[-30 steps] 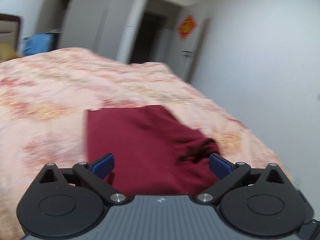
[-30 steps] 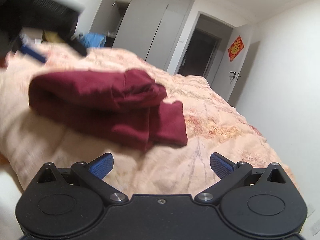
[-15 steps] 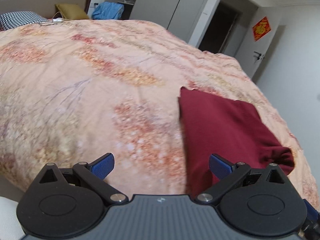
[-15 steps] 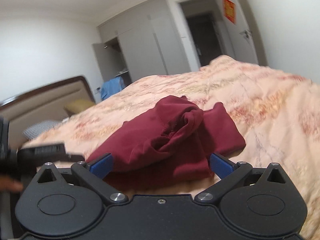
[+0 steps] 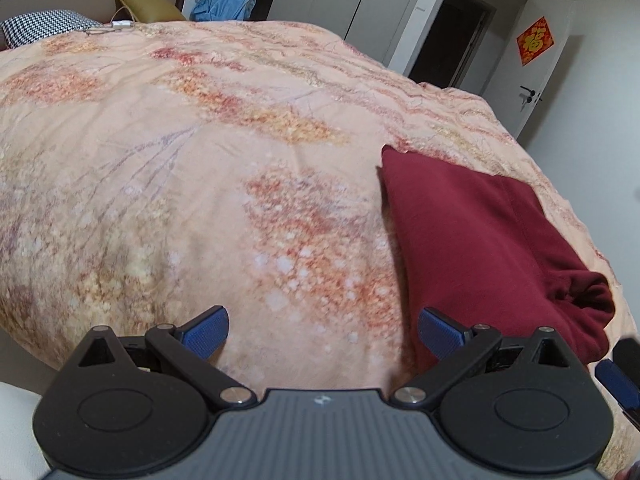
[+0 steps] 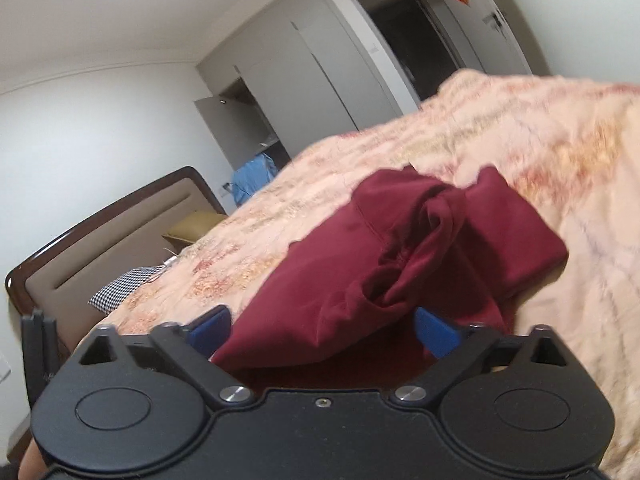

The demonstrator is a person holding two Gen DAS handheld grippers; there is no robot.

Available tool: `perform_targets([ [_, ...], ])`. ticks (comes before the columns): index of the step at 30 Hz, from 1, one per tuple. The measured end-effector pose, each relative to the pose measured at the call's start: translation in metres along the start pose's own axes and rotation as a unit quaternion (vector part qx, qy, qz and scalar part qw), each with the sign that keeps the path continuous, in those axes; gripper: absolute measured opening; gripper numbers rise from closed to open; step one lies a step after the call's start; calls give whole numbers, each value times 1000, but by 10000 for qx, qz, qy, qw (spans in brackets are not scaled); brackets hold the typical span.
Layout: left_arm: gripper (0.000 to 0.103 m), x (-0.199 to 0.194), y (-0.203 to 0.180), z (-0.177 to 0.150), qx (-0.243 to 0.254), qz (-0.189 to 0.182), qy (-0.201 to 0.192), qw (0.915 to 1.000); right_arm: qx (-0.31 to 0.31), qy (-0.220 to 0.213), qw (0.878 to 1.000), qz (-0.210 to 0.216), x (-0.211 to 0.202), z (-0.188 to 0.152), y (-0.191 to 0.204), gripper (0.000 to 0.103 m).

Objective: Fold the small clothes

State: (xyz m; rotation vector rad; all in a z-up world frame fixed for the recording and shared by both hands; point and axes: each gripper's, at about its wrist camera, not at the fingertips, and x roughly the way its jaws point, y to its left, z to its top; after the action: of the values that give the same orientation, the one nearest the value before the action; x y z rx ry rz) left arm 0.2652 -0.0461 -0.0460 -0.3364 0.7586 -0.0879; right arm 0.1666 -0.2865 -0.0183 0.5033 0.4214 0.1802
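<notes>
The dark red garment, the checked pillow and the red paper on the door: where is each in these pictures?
dark red garment [image 5: 472, 240]: left wrist view, on its flat folded top.
checked pillow [image 5: 44, 28]: left wrist view, on its patterned face by the headboard.
red paper [image 5: 535, 40]: left wrist view, at the middle of the diamond.

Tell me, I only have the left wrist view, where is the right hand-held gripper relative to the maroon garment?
Observer: The right hand-held gripper is open, its fingers either side of the maroon garment's near edge.
Operator: Is the garment flat at that end?
Observer: No, a bunched fold stands up there.
Operator: Anything behind my view?
Observer: A brown headboard stands at the far end of the bed.
</notes>
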Motion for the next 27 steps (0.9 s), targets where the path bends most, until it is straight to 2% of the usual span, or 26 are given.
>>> perform_targets([
  [4, 103, 4, -2, -5, 158, 72, 44, 9998, 270, 115, 9995, -137, 11, -2, -6, 78],
  [11, 103, 6, -12, -11, 530, 225, 30, 9983, 970, 7, 9952, -153, 25, 2, -23, 75],
  [13, 103, 4, -11, -11, 506, 214, -17, 9985, 1014, -70, 9945, -252, 28, 3, -26, 62],
  [14, 103, 1, -8, -10, 409, 163, -102, 9990, 991, -85, 9944, -354, 31, 5, -27, 51],
  [16, 103, -7, 0, -8, 38, -9, -354, 9994, 935, -103, 9947, -421, 36, 7, -29, 41],
  [18, 103, -17, 6, -2, -306, -100, -634, 9975, 679, -137, 9965, -469, 38, 9, -28, 27],
  [22, 103, -30, 2, 8, -405, -318, -1033, 9933, -198, -627, 9954, -695, 24, 12, -20, 19],
  [24, 103, -27, -8, 10, -318, -444, -974, 9937, -478, -863, 9918, -817, 12, 16, -23, 14],
  [27, 103, -19, -24, 6, -121, -594, -874, 9943, -470, -761, 9921, -877, 5, 17, -40, 14],
])
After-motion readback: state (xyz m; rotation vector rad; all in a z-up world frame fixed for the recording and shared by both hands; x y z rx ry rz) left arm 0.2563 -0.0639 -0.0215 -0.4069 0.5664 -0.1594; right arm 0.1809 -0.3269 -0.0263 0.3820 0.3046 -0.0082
